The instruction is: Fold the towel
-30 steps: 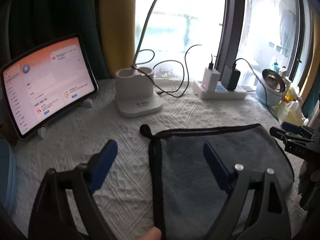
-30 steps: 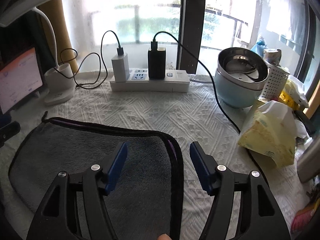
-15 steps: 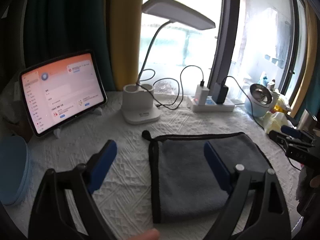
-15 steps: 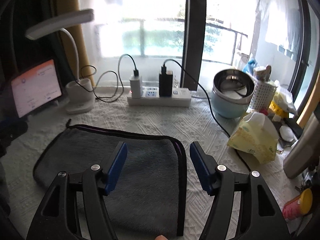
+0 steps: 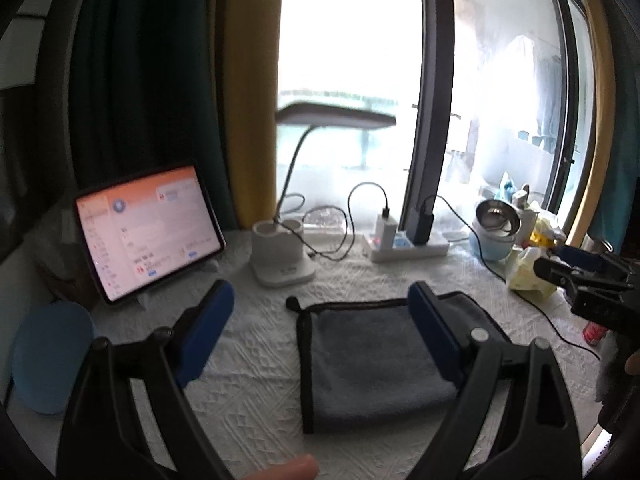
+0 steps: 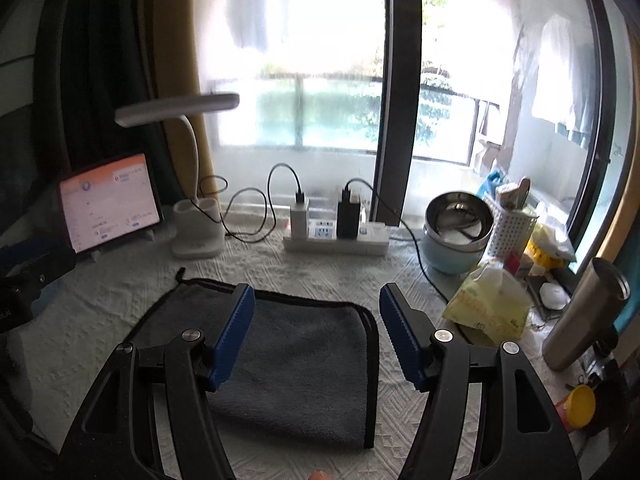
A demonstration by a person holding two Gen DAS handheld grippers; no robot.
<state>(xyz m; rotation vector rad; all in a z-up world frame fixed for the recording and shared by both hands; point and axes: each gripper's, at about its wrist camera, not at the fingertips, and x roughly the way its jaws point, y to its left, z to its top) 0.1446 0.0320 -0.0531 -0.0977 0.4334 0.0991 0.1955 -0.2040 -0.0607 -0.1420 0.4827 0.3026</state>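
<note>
A: Where's the towel?
B: The grey towel [image 6: 296,364] with black edging lies folded flat on the white-clothed worktop [image 6: 328,276], below both grippers.
A: Are they holding it?
B: No. The left gripper [image 5: 320,344] has its blue fingers [image 5: 208,332] spread wide and empty above it; the right gripper [image 6: 314,336] is the same.
A: What's around it?
B: Behind the towel stand a white desk lamp [image 6: 198,236] and a power strip [image 6: 336,240] with two chargers; their cables trail across the cloth. A lit tablet [image 5: 148,232] leans at the left. To the right sit a pale blue pot [image 6: 456,236], a yellow tissue pack [image 6: 488,308] and a steel tumbler [image 6: 584,316], all apart from the towel.
</note>
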